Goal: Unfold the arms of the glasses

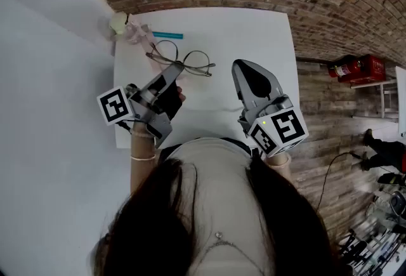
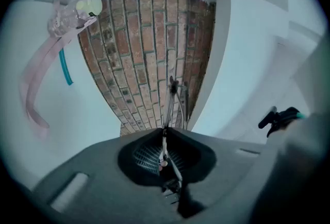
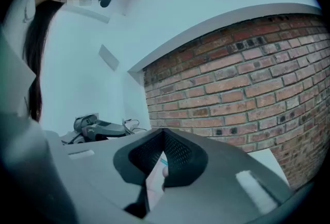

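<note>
Head view: white surface [image 1: 254,33] with brickwork beyond its far and right edges. The wire-framed glasses [image 1: 184,60] sit at the far left-centre of the surface, both round lenses visible side by side. I cannot tell whether the frame rests on the surface or is lifted just clear of it.

Left gripper [image 1: 172,70]: comes in from the near left, tips at the near-left side of the glasses. In the left gripper view the jaws of this gripper [image 2: 166,130] are clenched on a thin wire part of the glasses [image 2: 172,99], which rises edge-on from between the tips against the brick.

Right gripper [image 1: 240,66]: to the right of the glasses, near them but apart, tips pointing toward the far side. In the right gripper view its jaws [image 3: 165,133] are pressed together at the tips with nothing between them. The left gripper [image 3: 98,127] shows at the left in that view.

Other items: a teal pen [image 1: 167,35] lies on the surface just beyond the glasses. A pale pink translucent item with a yellowish knob [image 1: 120,22] sits at the far left corner; what it is, I cannot tell. A red fire extinguisher [image 1: 355,67] is at the right, well off the surface.
</note>
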A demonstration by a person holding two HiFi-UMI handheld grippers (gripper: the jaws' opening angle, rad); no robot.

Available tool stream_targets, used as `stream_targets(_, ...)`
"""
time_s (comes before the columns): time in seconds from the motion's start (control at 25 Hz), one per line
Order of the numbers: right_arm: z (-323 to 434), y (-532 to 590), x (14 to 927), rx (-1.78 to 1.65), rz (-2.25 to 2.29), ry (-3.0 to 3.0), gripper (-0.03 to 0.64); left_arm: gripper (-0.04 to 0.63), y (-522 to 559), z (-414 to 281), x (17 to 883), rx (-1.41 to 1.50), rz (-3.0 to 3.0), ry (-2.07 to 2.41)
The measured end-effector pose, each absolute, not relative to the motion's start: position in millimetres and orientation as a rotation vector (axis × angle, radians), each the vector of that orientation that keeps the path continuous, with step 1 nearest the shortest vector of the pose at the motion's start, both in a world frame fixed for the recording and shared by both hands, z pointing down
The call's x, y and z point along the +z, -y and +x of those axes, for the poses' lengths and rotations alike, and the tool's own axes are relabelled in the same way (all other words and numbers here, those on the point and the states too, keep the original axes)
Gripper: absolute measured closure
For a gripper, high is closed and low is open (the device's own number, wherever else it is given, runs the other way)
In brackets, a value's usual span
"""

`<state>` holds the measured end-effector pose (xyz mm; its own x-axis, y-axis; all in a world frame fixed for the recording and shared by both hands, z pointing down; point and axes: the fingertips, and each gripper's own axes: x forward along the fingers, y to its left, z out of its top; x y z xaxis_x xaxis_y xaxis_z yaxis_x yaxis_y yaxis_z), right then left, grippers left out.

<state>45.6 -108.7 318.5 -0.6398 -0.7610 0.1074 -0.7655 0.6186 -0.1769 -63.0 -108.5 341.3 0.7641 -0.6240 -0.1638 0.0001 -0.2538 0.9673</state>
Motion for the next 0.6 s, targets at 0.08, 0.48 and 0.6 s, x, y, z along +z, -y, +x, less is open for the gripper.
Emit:
stream_targets(0.08,46.6,109.7,319.1,0.316,1.321,2.805,0.614,0.572,108.9,-63.4,341.6,-0.64,1.744,0.491)
stream_targets(0.48,45.3,107.9,318.5,0.297,1.284,2.818,0.614,0.572,107.6,-61.5,342.1,-0.629,1.755,0.475)
stream_targets(0.6,42.0,106.3,317.1,0.282,1.246,2.83,0.614,0.572,106.8,-60.8,340.8,-0.621,1.76,0.47)
